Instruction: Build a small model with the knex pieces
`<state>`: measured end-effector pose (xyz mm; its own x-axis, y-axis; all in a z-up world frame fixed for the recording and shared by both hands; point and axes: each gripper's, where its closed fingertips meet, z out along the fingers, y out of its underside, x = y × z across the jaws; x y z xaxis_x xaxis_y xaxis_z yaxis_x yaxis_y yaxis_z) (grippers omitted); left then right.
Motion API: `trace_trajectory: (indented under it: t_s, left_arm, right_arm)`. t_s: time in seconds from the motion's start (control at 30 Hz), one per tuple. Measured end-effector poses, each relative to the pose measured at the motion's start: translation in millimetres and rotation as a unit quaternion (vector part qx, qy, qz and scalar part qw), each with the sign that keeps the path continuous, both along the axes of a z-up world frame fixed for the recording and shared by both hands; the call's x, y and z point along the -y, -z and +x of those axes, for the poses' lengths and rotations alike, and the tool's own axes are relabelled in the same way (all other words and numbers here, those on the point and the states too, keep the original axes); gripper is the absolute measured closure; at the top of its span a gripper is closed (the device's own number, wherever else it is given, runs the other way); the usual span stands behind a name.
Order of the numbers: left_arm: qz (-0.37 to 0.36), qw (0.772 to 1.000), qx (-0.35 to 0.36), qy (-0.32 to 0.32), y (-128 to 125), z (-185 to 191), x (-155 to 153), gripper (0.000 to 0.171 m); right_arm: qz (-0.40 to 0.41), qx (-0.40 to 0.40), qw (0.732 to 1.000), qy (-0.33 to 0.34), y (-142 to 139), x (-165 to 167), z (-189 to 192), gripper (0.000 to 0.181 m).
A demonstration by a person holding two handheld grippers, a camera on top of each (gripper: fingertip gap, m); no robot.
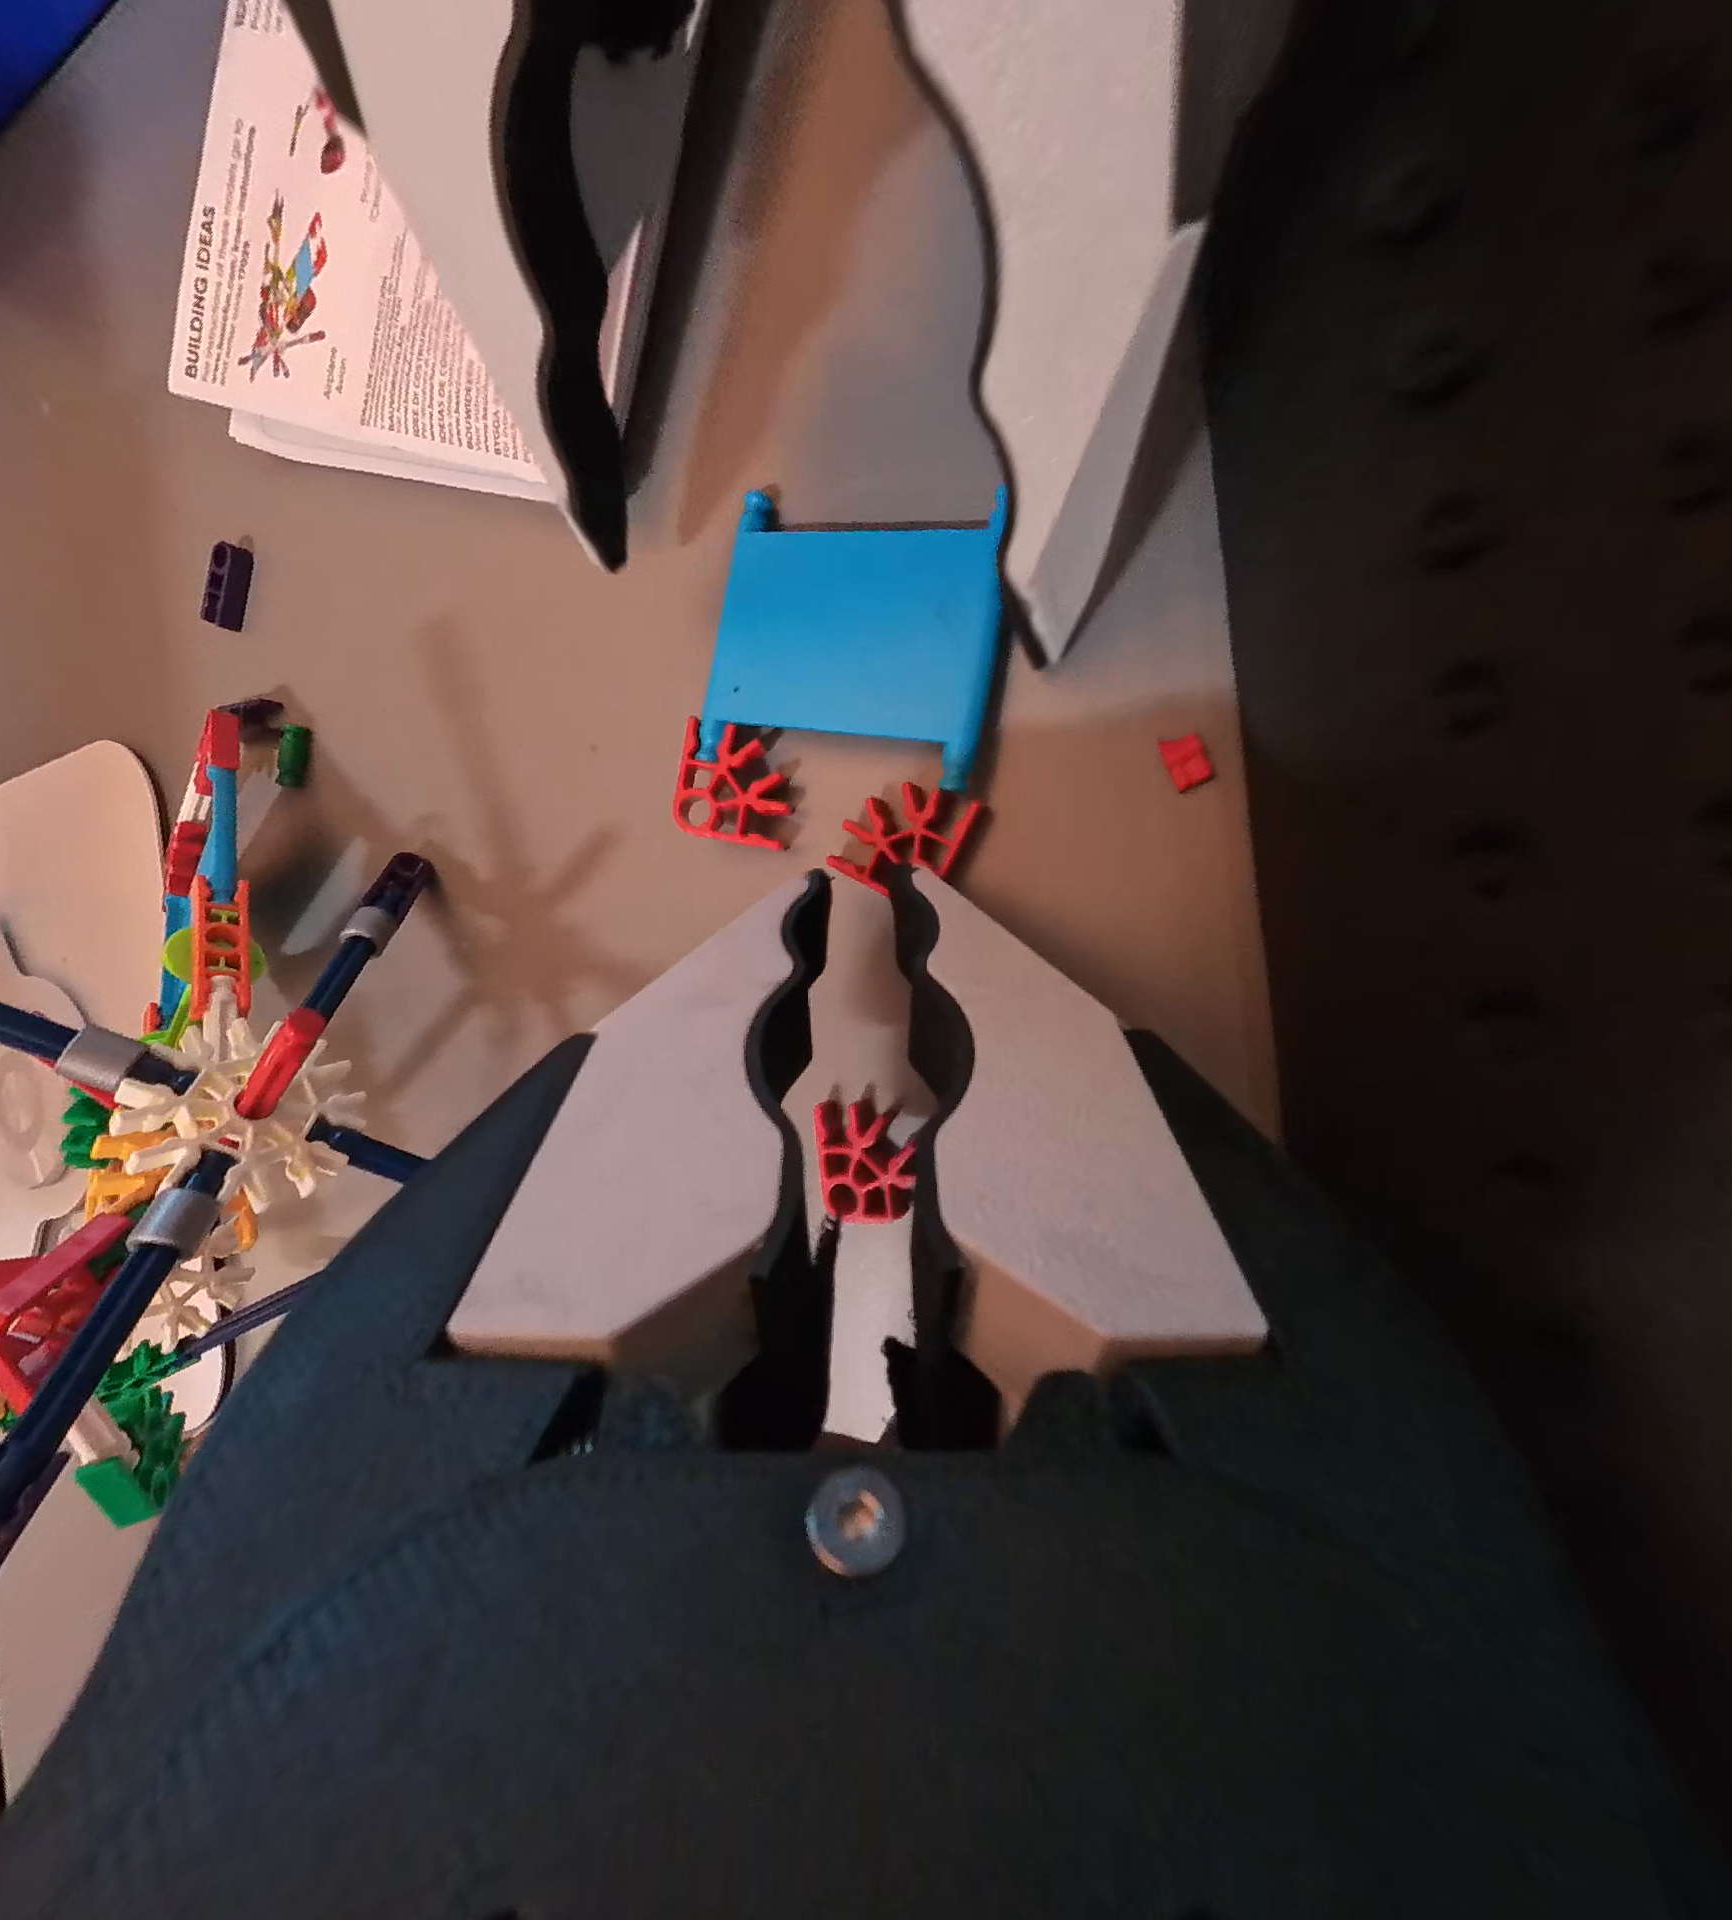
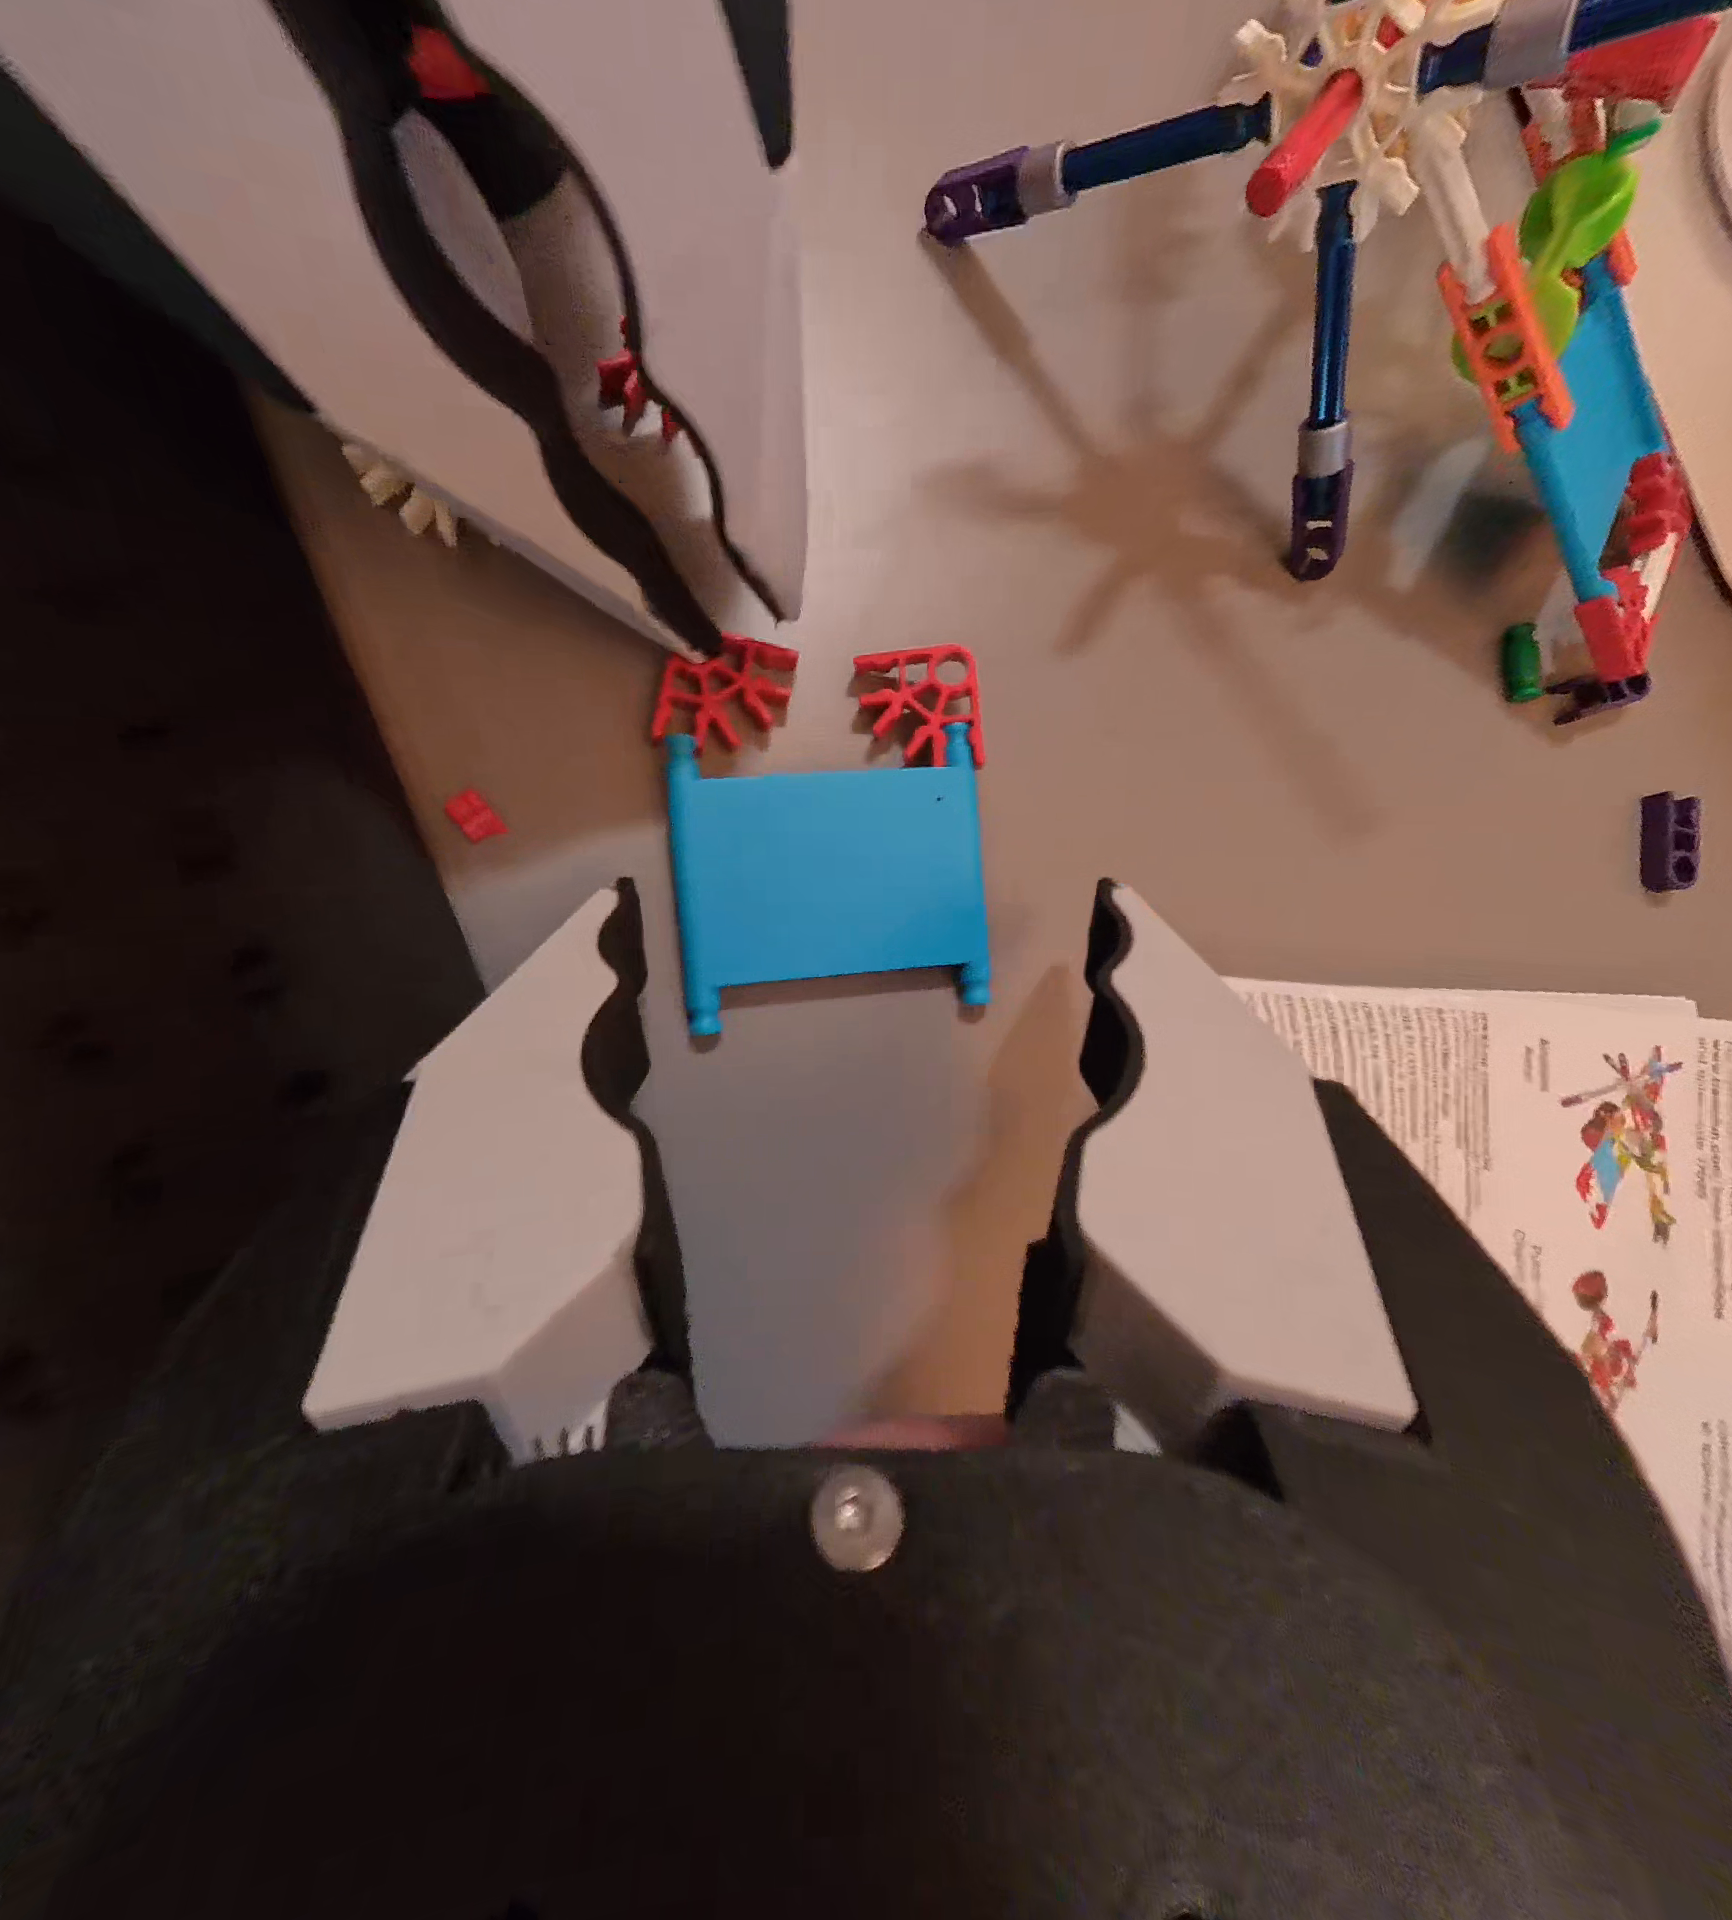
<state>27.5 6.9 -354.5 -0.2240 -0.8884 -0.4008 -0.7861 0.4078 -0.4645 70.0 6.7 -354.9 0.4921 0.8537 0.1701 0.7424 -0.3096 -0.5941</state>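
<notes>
- We see the left gripper [image 1: 867, 883] nearly closed, jaws a narrow gap apart at the tips, with a red connector [image 1: 864, 1162] pinched deep between the wavy inner pads, well back from the tips.
- Its fingertips sit right at a second red connector [image 1: 906, 836] lying on the grey table [image 1: 529, 748]; we cannot tell whether they touch it.
- That connector is clipped onto one corner peg of the blue panel [image 1: 857, 634]; a third red connector [image 1: 732, 787] is clipped to the neighbouring peg.
- The right gripper [image 2: 860, 894] is wide open and holds nothing; the near edge of the blue panel [image 2: 826, 888] lies between its fingertips, apart from both.
- From the right wrist view, the left gripper [image 2: 727, 623] comes in from the opposite side, its tips over the connector [image 2: 722, 691] at the panel's far corner.
- Surroundings: a multicoloured rod-and-connector model [image 1: 197, 1101] stands well off to the side, partly on a pale board [image 1: 20, 852].
- A loose purple piece [image 1: 226, 584], a small red piece [image 1: 1186, 764] near the dark table edge and a printed instruction sheet [image 1: 322, 301] lie around the panel.
- A white snowflake connector [image 2: 405, 499] shows partly behind the left gripper's finger.
- Nothing lies between either gripper and the panel.
</notes>
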Motion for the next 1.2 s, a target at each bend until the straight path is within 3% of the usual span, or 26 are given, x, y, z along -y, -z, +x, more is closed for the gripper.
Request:
trace_trajectory:
  t_s: [0.13,0.37,0.47,0.87,0.93,1.0,1.2]
  left_arm:
    - [-0.001,1.0,-0.001,0.0,0,0,1,0.162]
    - [-0.005,1.0,-0.001,0.008,0,-2,3,0.16]
    - [-0.006,1.0,-0.003,0.012,0,-3,4,0.16]
    - [-0.006,1.0,-0.006,0.02,-2,-6,5,0.158]
    - [-0.007,1.0,-0.01,0.023,-1,-7,6,0.159]
    - [-0.007,1.0,-0.012,0.025,-1,-8,6,0.159]
    - [-0.011,0.999,-0.013,0.029,0,-9,8,0.161]
  right_arm:
    - [-0.038,-0.015,0.999,-0.017,3,1,-7,0.124]
    - [-0.051,-0.034,0.998,-0.005,0,-1,-4,0.125]
    - [-0.053,-0.05,0.997,-0.012,-6,0,-7,0.151]
    - [-0.026,0.004,0.999,-0.025,1,-13,-3,0.112]
    - [-0.044,-0.003,0.999,-0.03,3,-13,-5,0.111]
    - [-0.053,-0.008,0.998,-0.033,4,-14,-6,0.123]
    - [-0.064,-0.021,0.997,-0.033,3,-8,-7,0.123]
